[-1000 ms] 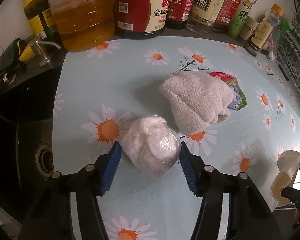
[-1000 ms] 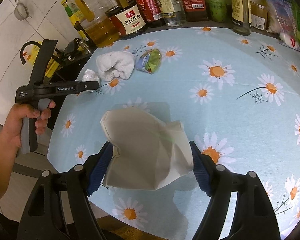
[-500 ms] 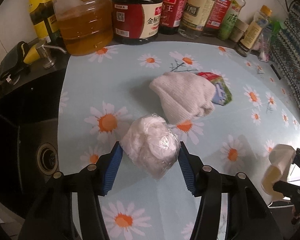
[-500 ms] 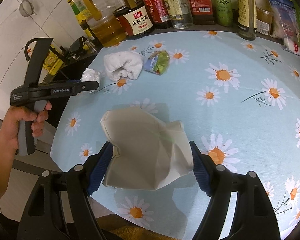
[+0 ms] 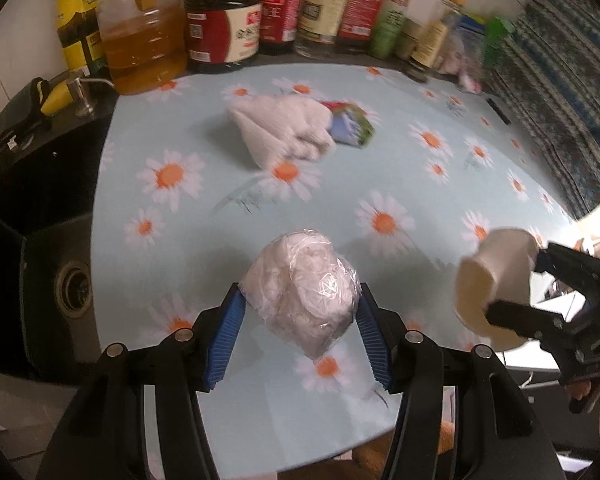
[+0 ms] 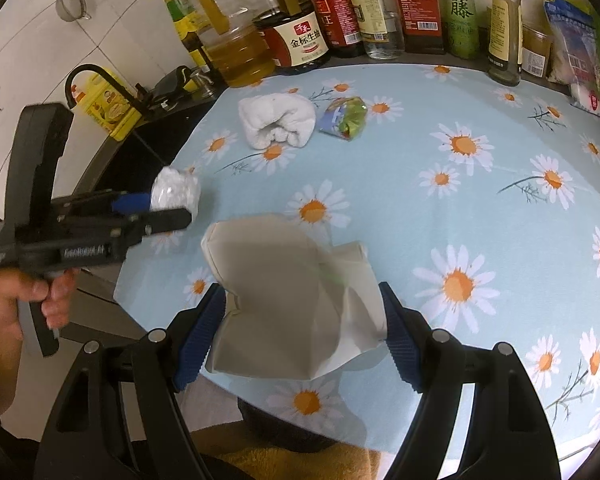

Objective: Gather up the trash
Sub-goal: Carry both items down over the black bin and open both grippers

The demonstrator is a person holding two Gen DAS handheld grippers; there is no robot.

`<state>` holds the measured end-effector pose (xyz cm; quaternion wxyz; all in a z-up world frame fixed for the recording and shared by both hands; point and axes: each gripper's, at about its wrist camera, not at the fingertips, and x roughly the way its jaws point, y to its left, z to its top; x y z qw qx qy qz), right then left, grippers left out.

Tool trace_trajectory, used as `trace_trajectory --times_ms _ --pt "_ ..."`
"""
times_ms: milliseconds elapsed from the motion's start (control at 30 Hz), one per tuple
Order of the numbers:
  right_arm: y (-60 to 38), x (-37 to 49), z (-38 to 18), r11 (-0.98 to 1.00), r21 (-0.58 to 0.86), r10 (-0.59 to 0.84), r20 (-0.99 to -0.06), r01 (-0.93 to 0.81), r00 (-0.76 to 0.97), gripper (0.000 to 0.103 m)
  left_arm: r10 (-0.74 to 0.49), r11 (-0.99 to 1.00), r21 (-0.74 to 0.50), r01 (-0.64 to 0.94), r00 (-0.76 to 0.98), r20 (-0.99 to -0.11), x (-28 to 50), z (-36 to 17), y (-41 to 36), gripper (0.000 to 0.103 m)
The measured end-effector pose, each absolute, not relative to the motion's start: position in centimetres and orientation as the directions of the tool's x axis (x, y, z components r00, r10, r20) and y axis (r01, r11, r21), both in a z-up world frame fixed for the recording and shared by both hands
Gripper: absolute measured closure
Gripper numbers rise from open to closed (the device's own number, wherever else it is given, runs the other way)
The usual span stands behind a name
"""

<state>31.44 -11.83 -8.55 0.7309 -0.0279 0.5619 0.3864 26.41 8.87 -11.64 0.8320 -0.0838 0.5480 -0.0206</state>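
Left wrist view: left gripper (image 5: 300, 312) clamps a crumpled clear plastic wad (image 5: 306, 288); right gripper (image 6: 302, 320) clamps a creased beige paper bag (image 6: 288, 292).

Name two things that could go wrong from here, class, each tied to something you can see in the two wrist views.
1. The left gripper pinches the crinkly plastic-wrapped wad only at its sides; the slick film might slip out during carrying.
2. The right gripper squeezes the soft grey paper bag, which is already creased and could tear or collapse.
3. The snack wrapper beside the rolled white towel might get left behind.
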Motion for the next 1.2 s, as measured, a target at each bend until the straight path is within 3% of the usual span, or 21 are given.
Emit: trace_trajectory --times_ms 700,1200 --pt "-14.2 24.3 -9.0 0.729 0.410 0.519 -0.853 -0.548 0.053 0.028 -0.231 0.972 -0.230 0.040 0.310 -0.922 17.5 -13.2 4.2 0.049" --pt "-15.5 19.4 -11.8 0.758 0.429 0.472 -0.881 -0.491 -0.042 0.028 -0.309 0.951 -0.304 0.054 0.176 -0.935 12.8 -17.4 1.8 0.049"
